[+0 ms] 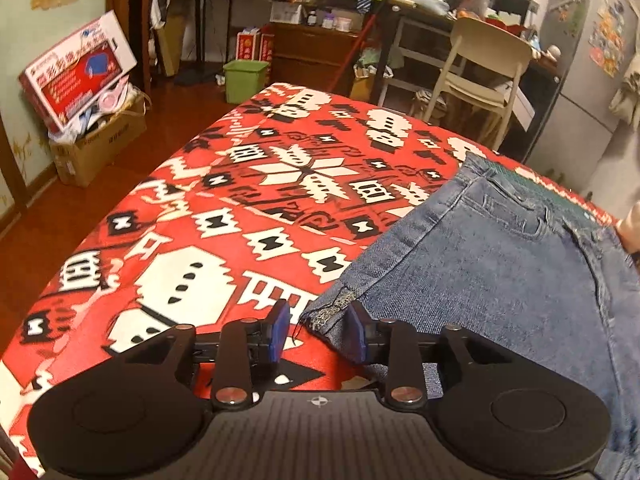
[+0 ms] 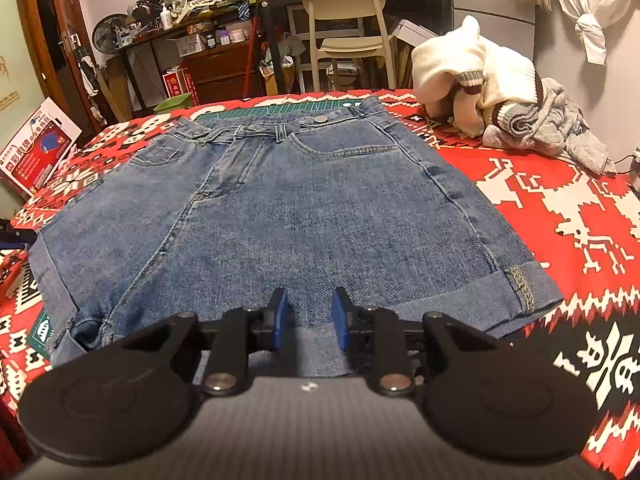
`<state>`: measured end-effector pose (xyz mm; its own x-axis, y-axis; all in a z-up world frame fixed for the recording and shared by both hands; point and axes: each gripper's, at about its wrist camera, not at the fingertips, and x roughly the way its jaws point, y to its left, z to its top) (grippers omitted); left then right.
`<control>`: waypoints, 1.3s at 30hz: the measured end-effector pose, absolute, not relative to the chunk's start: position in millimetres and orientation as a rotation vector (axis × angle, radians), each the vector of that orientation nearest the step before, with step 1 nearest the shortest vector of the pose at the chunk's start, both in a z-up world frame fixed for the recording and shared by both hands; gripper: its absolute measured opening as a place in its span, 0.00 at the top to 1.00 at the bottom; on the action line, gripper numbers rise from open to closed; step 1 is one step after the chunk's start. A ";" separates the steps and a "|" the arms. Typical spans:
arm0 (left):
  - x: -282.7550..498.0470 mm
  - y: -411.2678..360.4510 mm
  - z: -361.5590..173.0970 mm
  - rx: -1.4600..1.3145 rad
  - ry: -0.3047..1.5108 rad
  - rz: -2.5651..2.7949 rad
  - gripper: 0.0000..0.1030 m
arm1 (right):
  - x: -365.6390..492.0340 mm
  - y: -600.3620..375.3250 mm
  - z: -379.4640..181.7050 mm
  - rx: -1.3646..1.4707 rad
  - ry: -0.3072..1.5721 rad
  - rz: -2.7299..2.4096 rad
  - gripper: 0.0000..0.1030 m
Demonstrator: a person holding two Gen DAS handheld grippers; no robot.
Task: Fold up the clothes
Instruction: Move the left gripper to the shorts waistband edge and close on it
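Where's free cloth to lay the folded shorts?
Best patch: the red patterned cloth left of the denim shorts, running to the far table edge. A smaller bare strip lies right of the shorts, in front of the pile of knitwear. Crowded: the far right corner under that pile, and the middle under the shorts.

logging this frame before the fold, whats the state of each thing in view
denim shorts: spread flat, front up, waist far, hems cuffed, unfolded
left gripper: open, at the shorts' hem corner
right gripper: open, over the near hem
white sweater: heaped, unfolded
grey knit: crumpled beside the sweater
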<state>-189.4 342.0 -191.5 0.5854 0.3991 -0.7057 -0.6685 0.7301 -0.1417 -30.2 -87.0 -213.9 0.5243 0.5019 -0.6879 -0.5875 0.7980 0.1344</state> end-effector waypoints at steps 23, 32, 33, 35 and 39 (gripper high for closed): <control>-213.9 357.2 -201.1 -0.886 0.636 0.408 0.73 | -31.7 -86.5 -214.4 -0.120 0.782 0.654 0.73; -201.5 352.2 -192.9 -0.780 0.609 0.476 0.73 | -30.6 -87.5 -213.2 -0.119 0.786 0.656 0.73; -200.9 354.1 -192.5 -0.786 0.599 0.480 0.73 | -30.5 -87.5 -213.1 -0.119 0.786 0.656 0.73; -199.4 360.1 -193.1 -0.814 0.586 0.482 0.73 | -30.5 -87.6 -213.3 -0.120 0.787 0.657 0.73; -198.3 369.6 -198.5 -0.893 0.560 0.501 0.74 | -29.5 -88.0 -213.3 -0.117 0.788 0.656 0.73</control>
